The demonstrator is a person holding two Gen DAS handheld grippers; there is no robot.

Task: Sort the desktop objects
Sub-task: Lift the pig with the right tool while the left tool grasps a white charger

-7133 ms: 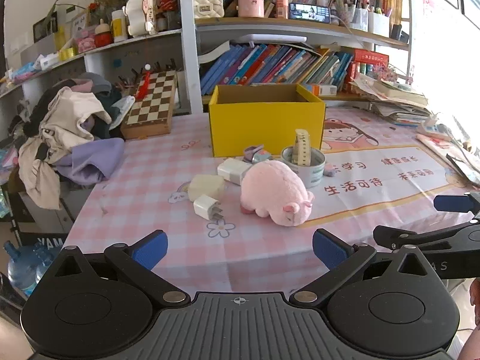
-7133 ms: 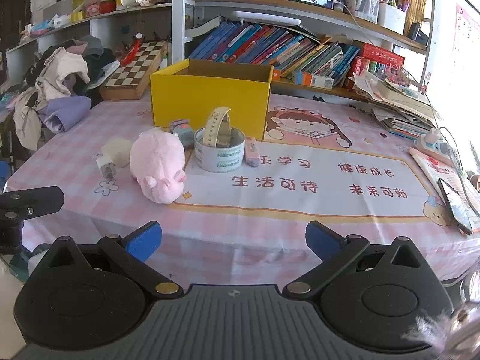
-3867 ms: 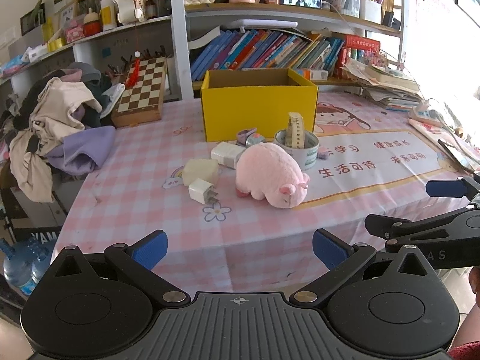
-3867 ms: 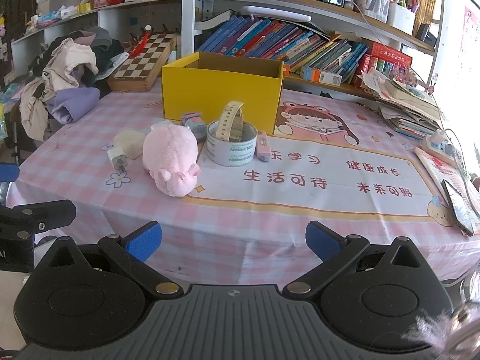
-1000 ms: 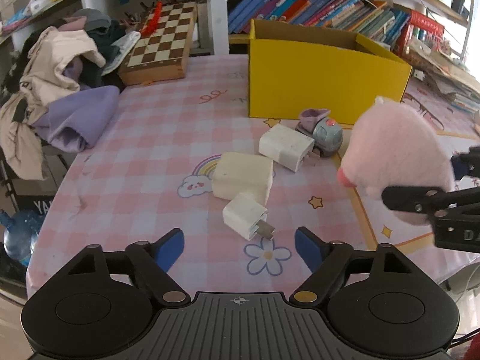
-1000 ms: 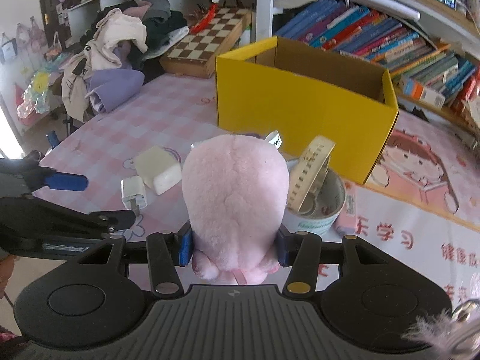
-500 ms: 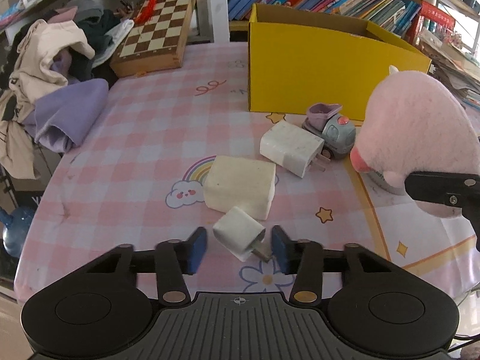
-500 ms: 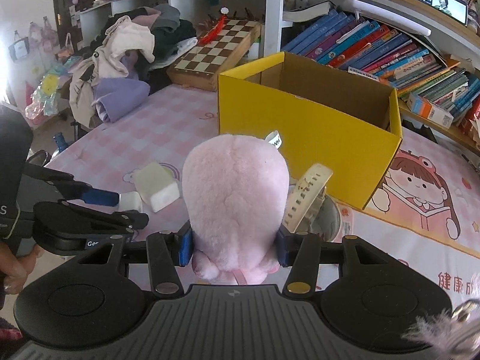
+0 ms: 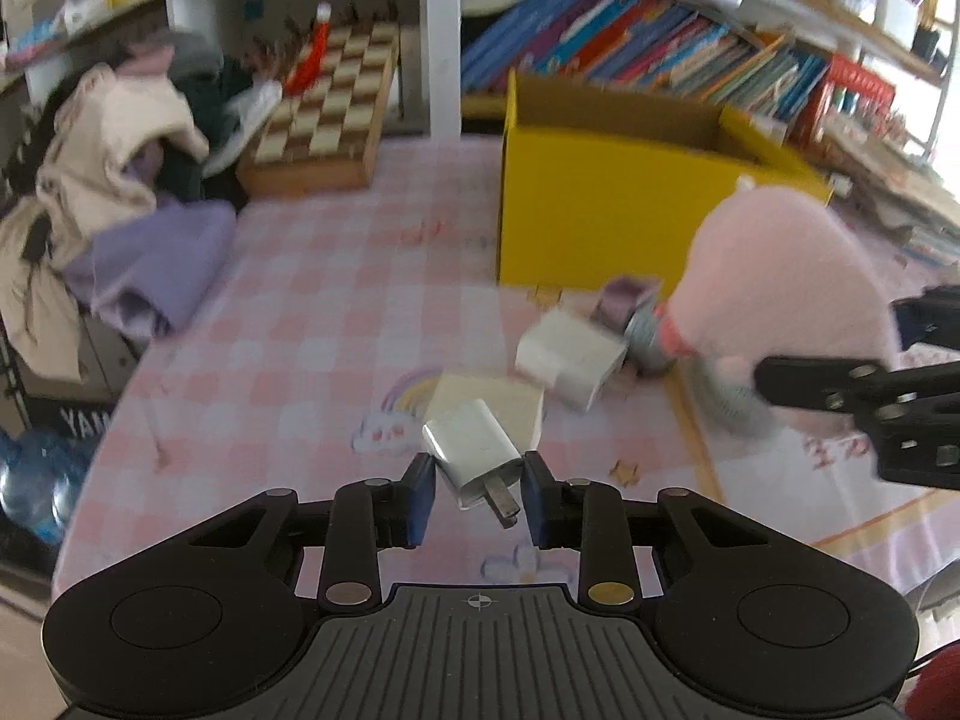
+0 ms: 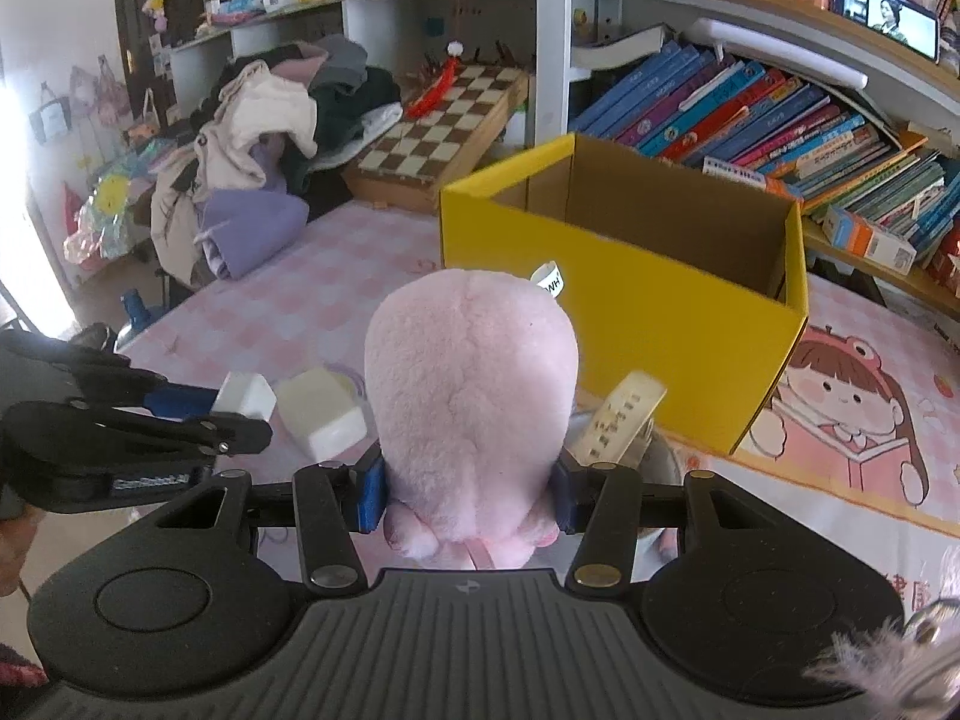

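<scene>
Charger plug (image 9: 474, 447) between left tongs (image 9: 474, 498), plush pig (image 10: 471, 396) between right tongs (image 10: 468, 495).

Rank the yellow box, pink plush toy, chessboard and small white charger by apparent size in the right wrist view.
1. yellow box
2. pink plush toy, enlarged by nearness to the camera
3. chessboard, farther off
4. small white charger

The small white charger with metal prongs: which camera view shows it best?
The left wrist view: the small white charger sits centred between the left hand-held gripper pads, prongs visible. The right wrist view shows only one white corner beyond that hand-held gripper's fingers.
</scene>
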